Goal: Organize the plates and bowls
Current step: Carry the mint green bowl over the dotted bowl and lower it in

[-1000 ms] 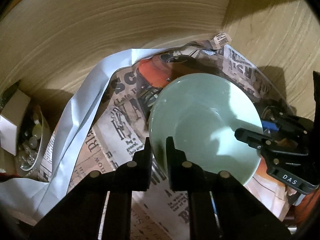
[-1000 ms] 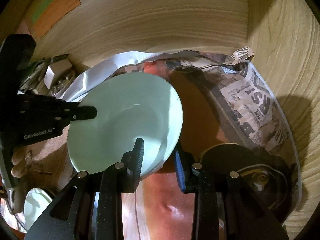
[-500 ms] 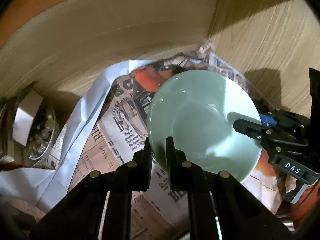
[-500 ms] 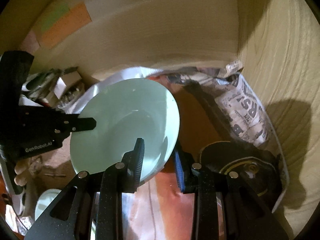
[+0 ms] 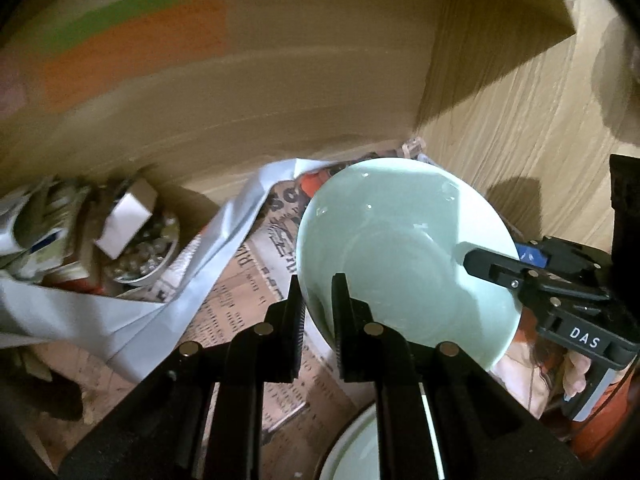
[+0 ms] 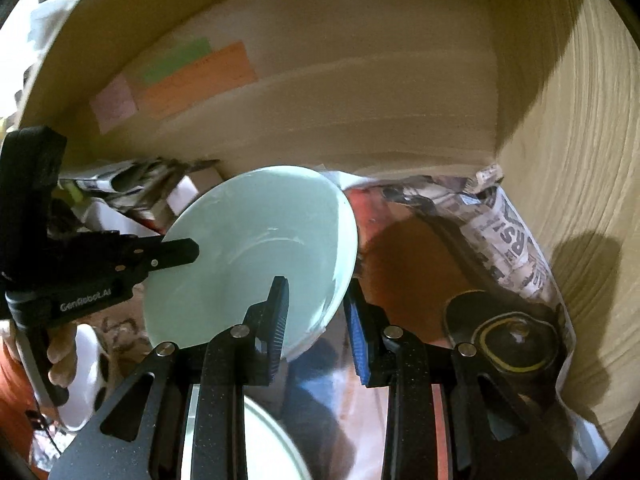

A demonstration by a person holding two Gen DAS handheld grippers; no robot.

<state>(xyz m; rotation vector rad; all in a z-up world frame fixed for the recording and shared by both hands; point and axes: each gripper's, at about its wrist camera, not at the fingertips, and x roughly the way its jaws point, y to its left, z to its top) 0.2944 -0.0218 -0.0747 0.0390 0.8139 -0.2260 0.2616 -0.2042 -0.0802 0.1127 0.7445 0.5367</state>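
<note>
Inside a newspaper-lined wooden cupboard, we hold the bowl (image 5: 404, 248) aloft, left claw (image 5: 316, 312) and right claw (image 6: 316, 308) each clamped on opposite rims, judging this glazed ceramic stiff, slippery and breakable.

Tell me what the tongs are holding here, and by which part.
Both hold the pale green bowl by its rim: left tongs at the near-left edge, right tongs opposite.

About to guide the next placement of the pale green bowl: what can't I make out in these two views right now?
- Second pale dish: left wrist view, cut off by the bottom edge and hidden behind the left claw.
- Clutter around the white box: left wrist view, blurred.
- Dark round object: right wrist view, shadowed; unidentifiable.
- Underside of the pale green bowl: hidden in both views.
</note>
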